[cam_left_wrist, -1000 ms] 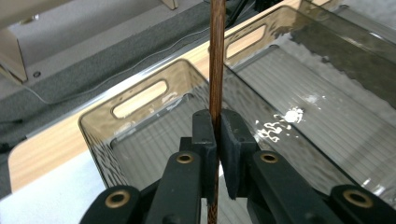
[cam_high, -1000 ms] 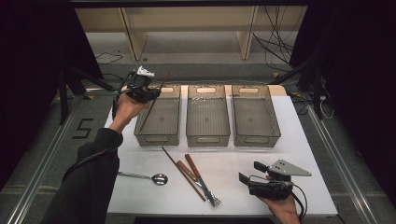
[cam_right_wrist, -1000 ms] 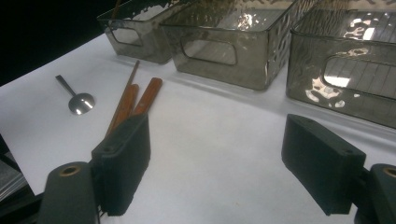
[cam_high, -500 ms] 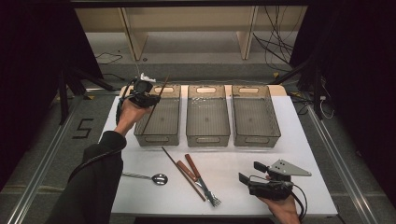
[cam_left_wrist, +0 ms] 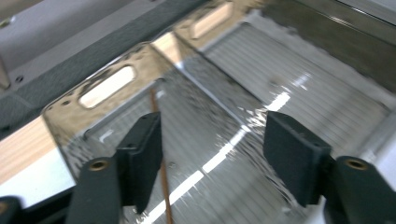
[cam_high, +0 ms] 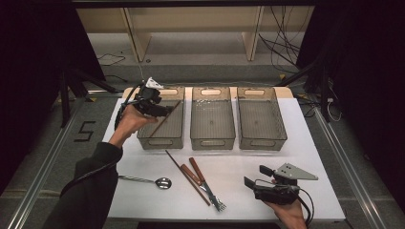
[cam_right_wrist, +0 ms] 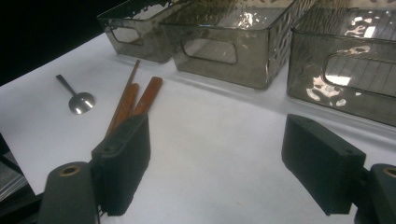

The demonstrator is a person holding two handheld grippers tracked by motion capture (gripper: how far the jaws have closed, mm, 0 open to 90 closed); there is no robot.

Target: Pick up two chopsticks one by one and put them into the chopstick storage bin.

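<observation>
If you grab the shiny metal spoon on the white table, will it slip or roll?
The shiny metal spoon looks smooth and thin-handled, so it may slip between the pads. Its round bowl might rock a little, but the long handle lying flat probably stops rolling. It looks stiff, likely not bendy.

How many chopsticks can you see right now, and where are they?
2. One chopstick leans slanted in the left bin, beside the left gripper, whose jaws have just opened. The other chopstick lies on the table beside the fork. Others may be hidden.
</observation>
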